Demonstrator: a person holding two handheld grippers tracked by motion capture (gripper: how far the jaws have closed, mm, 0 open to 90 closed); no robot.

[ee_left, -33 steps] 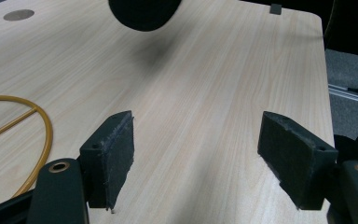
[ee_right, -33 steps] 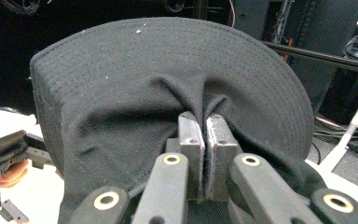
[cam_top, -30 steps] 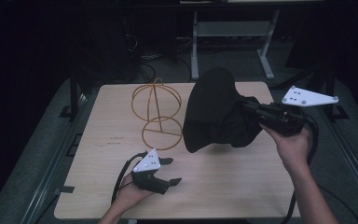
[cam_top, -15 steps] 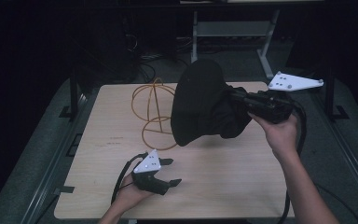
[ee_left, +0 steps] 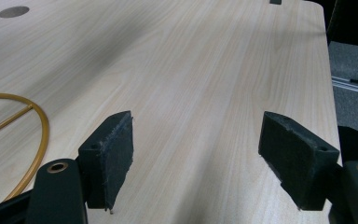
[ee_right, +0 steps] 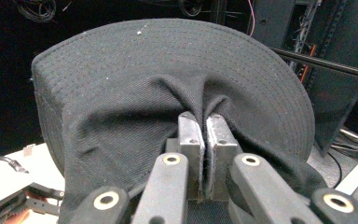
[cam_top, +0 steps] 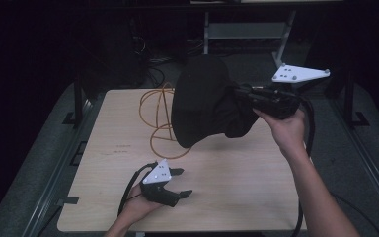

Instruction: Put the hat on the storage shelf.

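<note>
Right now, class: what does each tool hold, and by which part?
The right tool pinches the black cap's crown fabric, near the brim. The left tool stands open, holding nothing.

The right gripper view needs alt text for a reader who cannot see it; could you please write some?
The right gripper, its jaws closed together, pinches a fold of a black hat, whose stitched brim arcs across the top of the picture. Behind the hat lies a dark room with cables and metal framing.
</note>
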